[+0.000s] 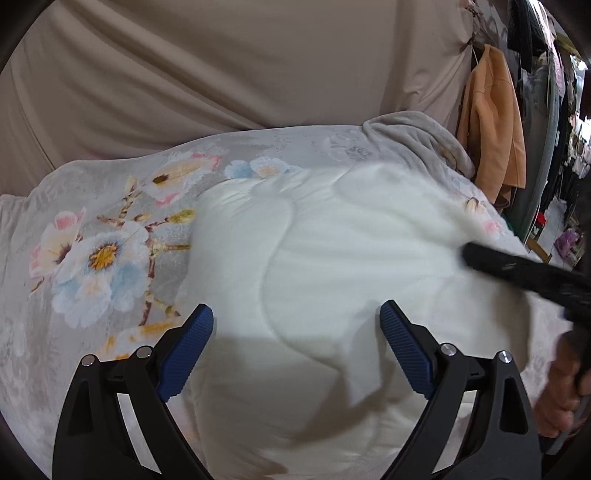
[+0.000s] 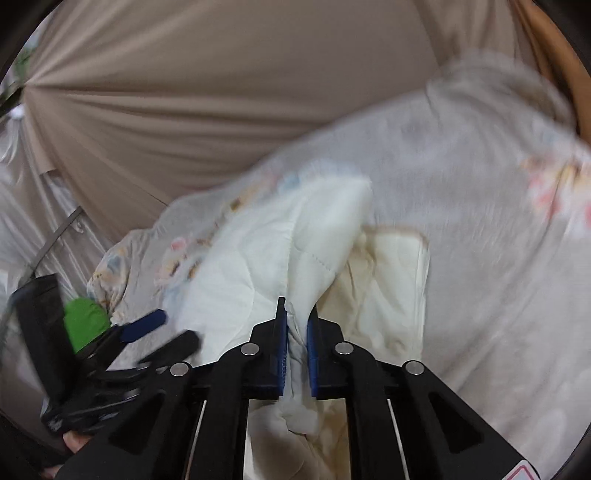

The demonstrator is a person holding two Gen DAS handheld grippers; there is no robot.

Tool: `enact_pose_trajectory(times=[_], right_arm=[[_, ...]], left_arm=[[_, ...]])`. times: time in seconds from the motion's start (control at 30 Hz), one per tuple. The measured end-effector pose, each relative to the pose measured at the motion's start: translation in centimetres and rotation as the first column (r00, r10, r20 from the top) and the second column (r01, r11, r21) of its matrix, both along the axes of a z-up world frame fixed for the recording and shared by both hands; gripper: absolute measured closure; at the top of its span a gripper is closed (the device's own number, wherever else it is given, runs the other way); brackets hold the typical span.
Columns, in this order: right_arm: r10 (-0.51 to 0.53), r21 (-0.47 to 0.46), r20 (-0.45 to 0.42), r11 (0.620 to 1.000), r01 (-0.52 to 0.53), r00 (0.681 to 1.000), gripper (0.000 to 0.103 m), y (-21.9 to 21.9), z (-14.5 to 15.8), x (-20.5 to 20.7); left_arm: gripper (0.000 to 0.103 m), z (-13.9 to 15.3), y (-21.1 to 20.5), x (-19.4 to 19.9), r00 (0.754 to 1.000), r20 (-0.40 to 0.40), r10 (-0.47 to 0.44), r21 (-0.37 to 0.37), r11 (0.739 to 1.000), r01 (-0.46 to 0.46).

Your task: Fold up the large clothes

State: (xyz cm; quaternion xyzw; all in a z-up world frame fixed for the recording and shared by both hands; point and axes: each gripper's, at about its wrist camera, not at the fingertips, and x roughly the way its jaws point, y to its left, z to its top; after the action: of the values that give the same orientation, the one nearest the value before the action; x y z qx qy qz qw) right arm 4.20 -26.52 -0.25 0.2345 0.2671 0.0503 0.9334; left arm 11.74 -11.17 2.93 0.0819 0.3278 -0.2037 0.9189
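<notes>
White quilted garment (image 1: 332,251) rumpled on floral bedspread (image 1: 92,236)

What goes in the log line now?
left hand-held gripper: open, over garment | right hand-held gripper: shut on garment | bedspread underneath

1. Beige draped curtain fabric (image 1: 221,66) fills the upper backgrnd in both views; long soft folds, gathered to a knot at far left in right wrist view (image 2: 122,103).
2. Grey plush bed cover w/ printed pink, blue & white flowers (image 1: 92,254) spreads over the bed surface below the curtain; blurred in right wrist view (image 2: 480,229).
3. Orange cloth garment on a hanger (image 1: 495,125) hangs at right edge, beside the curtain.
4. Dark hanging clothes (image 1: 528,33) crowd the far right behind it; cluttered, too small to sort.
5. Shiny pale satin drape (image 2: 22,206) at left, w/ a thin grey metal rod (image 2: 59,232) slanting across.
6. Light: soft, even, indoor.
</notes>
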Motion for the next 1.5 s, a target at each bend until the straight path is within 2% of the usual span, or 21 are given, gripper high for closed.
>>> enact_pose_trajectory(times=[0.07, 0.1, 0.17, 0.23, 0.3, 0.4, 0.47, 0.53, 0.63, 0.7, 0.8, 0.87, 0.93, 1.07, 1.13, 1.2, 1.23, 1.27, 1.33, 1.4, 1.5], right_arm=[[-0.051, -0.067, -0.082, 0.997, 0.045, 0.995, 0.095, -0.1, -2.4, 0.5], [-0.050, -0.043, -0.150, 0.998, 0.044, 0.987, 0.094, -0.5, -4.9, 1.7], [-0.029, 0.015, -0.186, 0.999, 0.033, 0.982, 0.091, -0.8, -8.0, 2.8], [-0.047, -0.008, -0.196, 0.999, 0.046, 0.979, 0.091, -0.6, -7.6, 2.7], [-0.057, -0.024, -0.198, 0.998, 0.054, 0.979, 0.086, -0.5, -6.7, 2.4], [-0.085, 0.011, -0.190, 0.996, 0.089, 0.978, 0.065, -1.3, -5.8, 0.3], [-0.091, 0.006, -0.187, 0.996, 0.094, 0.978, 0.046, -1.5, -5.6, -1.4], [-0.089, 0.009, -0.216, 0.996, 0.093, 0.972, 0.034, -1.7, -6.0, -2.6], [-0.005, 0.115, -0.264, 0.993, 0.037, 0.965, 0.031, -2.1, -7.6, -2.8], [0.024, 0.144, -0.281, 0.989, 0.017, 0.959, 0.028, -1.9, -8.5, -2.7], [0.090, 0.225, -0.298, 0.974, -0.022, 0.950, 0.025, -1.9, -10.1, -1.6], [0.116, 0.263, -0.302, 0.964, -0.034, 0.946, 0.017, -2.1, -11.0, -0.9], [0.127, 0.275, -0.299, 0.961, -0.043, 0.946, 0.015, -2.2, -11.3, -0.6], [0.139, 0.286, -0.296, 0.957, -0.052, 0.945, 0.015, -2.2, -11.5, 0.0], [0.142, 0.273, -0.295, 0.960, -0.059, 0.945, 0.015, -2.0, -11.4, 0.4], [0.144, 0.265, -0.286, 0.962, -0.066, 0.947, 0.024, -1.6, -10.8, 0.6], [0.139, 0.252, -0.282, 0.965, -0.067, 0.949, 0.033, -1.4, -10.5, 0.4], [0.127, 0.225, -0.270, 0.972, -0.065, 0.955, 0.044, -1.2, -9.7, 0.2], [0.097, 0.169, -0.253, 0.984, -0.055, 0.963, 0.056, -0.7, -8.2, -0.3], [0.077, 0.138, -0.223, 0.989, -0.046, 0.972, 0.061, -0.2, -6.8, -0.5], [0.055, 0.102, -0.155, 0.994, -0.040, 0.986, 0.064, 0.1, -4.3, -1.5]], left_arm=[[0.013, -1.2, -0.6, 0.3, 1.000, -0.025, -0.006, 0.021, 1.000, 0.007], [0.010, -1.9, -0.8, 0.5, 0.999, -0.035, -0.007, 0.029, 1.000, 0.008], [0.008, -2.8, -1.3, 0.5, 1.000, -0.004, 0.011, 0.071, 0.997, -0.011], [0.007, -3.5, -1.7, 0.4, 1.000, 0.014, 0.021, 0.099, 0.995, -0.023], [0.006, -3.4, -1.3, 0.7, 1.000, -0.003, 0.028, 0.087, 0.996, -0.027], [0.006, -2.4, 0.5, 0.7, 0.998, -0.050, 0.030, 0.028, 0.999, -0.028], [0.006, -1.9, 2.0, 0.3, 0.997, -0.064, 0.043, 0.004, 0.999, -0.043], [0.005, -2.0, 3.6, -0.2, 0.996, -0.076, 0.052, -0.014, 0.998, -0.054], [0.005, -3.1, 5.6, 0.0, 0.987, -0.155, 0.037, -0.061, 0.997, -0.047], [0.005, -3.9, 6.5, 0.5, 0.976, -0.215, 0.024, -0.114, 0.992, -0.049], [0.005, -5.0, 7.9, 1.1, 0.954, -0.301, -0.001, -0.221, 0.973, -0.069], [0.005, -5.8, 8.6, 1.5, 0.941, -0.338, -0.023, -0.277, 0.958, -0.076], [0.005, -6.4, 8.4, 2.0, 0.933, -0.357, -0.053, -0.298, 0.953, -0.060], [0.005, -7.2, 7.2, 3.4, 0.913, -0.384, -0.137, -0.342, 0.940, -0.003], [0.005, -7.2, 6.6, 3.6, 0.913, -0.383, -0.141, -0.334, 0.942, 0.005], [0.005, -6.7, 6.0, 3.4, 0.917, -0.371, -0.149, -0.325, 0.945, 0.022], [0.008, -6.3, 5.9, 3.2, 0.921, -0.357, -0.154, -0.318, 0.947, 0.035], [0.014, -5.7, 5.6, 2.9, 0.931, -0.331, -0.158, -0.308, 0.950, 0.052], [0.024, -4.4, 5.3, 2.5, 0.943, -0.290, -0.166, -0.293, 0.953, 0.078], [0.032, -3.2, 5.3, 2.4, 0.951, -0.259, -0.172, -0.298, 0.950, 0.091], [0.037, -0.5, 5.4, 2.3, 0.963, -0.194, -0.189, -0.309, 0.943, 0.123]])
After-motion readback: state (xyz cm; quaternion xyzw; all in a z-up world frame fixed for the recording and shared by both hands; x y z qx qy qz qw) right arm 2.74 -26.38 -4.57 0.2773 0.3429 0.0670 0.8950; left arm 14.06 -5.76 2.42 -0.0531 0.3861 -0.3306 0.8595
